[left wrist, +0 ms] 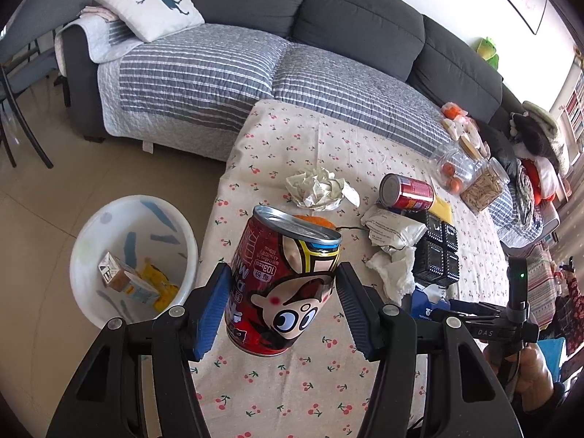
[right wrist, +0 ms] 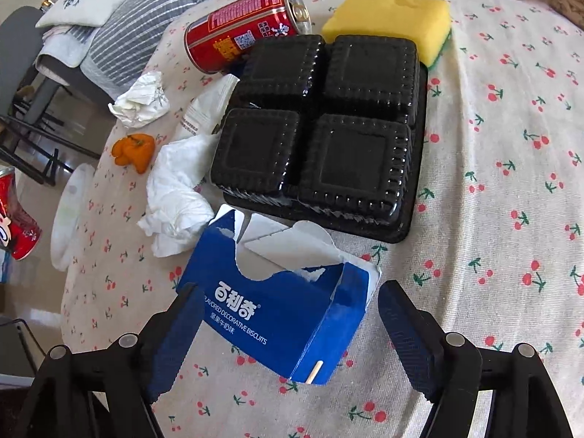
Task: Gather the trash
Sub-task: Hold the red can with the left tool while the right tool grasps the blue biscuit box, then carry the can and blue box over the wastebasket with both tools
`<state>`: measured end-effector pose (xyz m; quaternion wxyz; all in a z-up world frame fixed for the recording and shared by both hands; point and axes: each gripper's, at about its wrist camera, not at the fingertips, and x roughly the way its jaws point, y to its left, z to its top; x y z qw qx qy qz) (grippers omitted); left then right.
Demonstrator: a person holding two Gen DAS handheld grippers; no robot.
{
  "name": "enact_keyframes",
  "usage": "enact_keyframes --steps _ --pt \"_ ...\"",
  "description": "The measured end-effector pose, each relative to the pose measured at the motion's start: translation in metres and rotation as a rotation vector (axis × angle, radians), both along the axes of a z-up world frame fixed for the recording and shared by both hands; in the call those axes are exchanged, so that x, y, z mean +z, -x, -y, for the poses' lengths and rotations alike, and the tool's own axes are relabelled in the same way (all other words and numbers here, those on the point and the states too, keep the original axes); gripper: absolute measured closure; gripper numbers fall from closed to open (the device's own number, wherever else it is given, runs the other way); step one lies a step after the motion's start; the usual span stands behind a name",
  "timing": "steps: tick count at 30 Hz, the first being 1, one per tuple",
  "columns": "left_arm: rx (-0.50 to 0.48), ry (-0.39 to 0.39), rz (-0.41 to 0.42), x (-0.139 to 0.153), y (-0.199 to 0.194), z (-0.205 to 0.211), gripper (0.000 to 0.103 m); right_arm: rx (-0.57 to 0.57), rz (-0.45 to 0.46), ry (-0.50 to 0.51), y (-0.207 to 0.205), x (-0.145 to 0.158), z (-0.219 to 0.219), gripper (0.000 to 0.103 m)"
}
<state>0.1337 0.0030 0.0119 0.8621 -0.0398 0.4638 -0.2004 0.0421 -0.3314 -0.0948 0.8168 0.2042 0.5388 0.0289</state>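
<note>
My left gripper (left wrist: pixel 281 299) is shut on a red cartoon drink can (left wrist: pixel 283 281) and holds it tilted above the cherry-print table (left wrist: pixel 292 138), near its left edge. A white trash bin (left wrist: pixel 135 255) with a carton and yellow wrapper inside stands on the floor to the left. My right gripper (right wrist: pixel 292 325) is open, its fingers on either side of a torn blue biscuit box (right wrist: pixel 277 306) on the table. The held can also shows at the left edge of the right wrist view (right wrist: pixel 16 215).
On the table lie a second red can (right wrist: pixel 248 29), a black plastic tray (right wrist: pixel 321 131), a yellow sponge (right wrist: pixel 390 22), crumpled tissues (right wrist: pixel 175 189), crumpled paper (left wrist: pixel 321 186), orange peel (right wrist: pixel 133 151) and jars (left wrist: pixel 471 179). A grey sofa (left wrist: pixel 328 36) stands behind.
</note>
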Motion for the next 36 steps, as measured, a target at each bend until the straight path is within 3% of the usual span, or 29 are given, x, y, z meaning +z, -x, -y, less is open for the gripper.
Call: enact_keyframes --steps 7,10,11,13,14,17,19,22,23,24,27,31,35,36 --pt "-0.002 0.000 -0.001 -0.001 0.000 -0.001 0.041 0.076 -0.015 0.192 -0.005 -0.012 -0.024 0.024" --pt "0.000 0.006 0.002 0.001 0.000 -0.001 0.041 0.107 -0.025 0.290 -0.003 -0.011 -0.036 0.042" --pt "0.001 0.008 0.003 0.002 0.000 -0.001 0.041 0.104 -0.029 0.277 -0.002 -0.009 -0.034 0.055" --pt "0.002 0.011 0.004 0.003 0.000 -0.003 0.041 0.091 -0.028 0.202 0.001 -0.004 -0.027 0.095" --pt "0.002 0.013 0.005 0.004 0.000 -0.003 0.041 0.092 -0.028 0.156 0.002 -0.004 -0.023 0.101" --pt "0.004 0.016 0.008 0.005 0.001 -0.004 0.041 0.092 -0.016 0.117 0.007 -0.002 -0.018 0.102" --pt "0.006 0.016 0.010 0.005 0.001 -0.006 0.041 0.089 0.003 0.057 0.012 0.002 -0.015 0.102" --pt "0.008 0.020 0.006 0.005 0.001 -0.009 0.041 0.066 0.039 0.053 0.014 0.009 -0.012 0.096" --pt "0.007 0.019 0.008 0.005 0.002 -0.010 0.041 0.058 0.037 0.059 0.014 0.010 -0.011 0.082" --pt "0.007 0.018 0.010 0.005 0.002 -0.011 0.041 0.056 0.041 0.072 0.015 0.012 -0.012 0.059" --pt "0.017 0.015 0.007 0.004 0.001 -0.016 0.041 0.168 0.083 0.191 0.021 0.022 -0.035 0.019" --pt "0.020 0.006 0.000 0.001 0.001 -0.021 0.041 0.380 0.094 0.381 0.024 0.011 -0.077 0.019" --pt "0.021 0.003 0.000 0.000 0.002 -0.027 0.041 0.448 0.059 0.448 0.011 -0.009 -0.092 0.020" --pt "0.025 0.003 -0.001 0.000 0.002 -0.029 0.041 0.448 0.046 0.453 0.007 -0.013 -0.092 0.027"
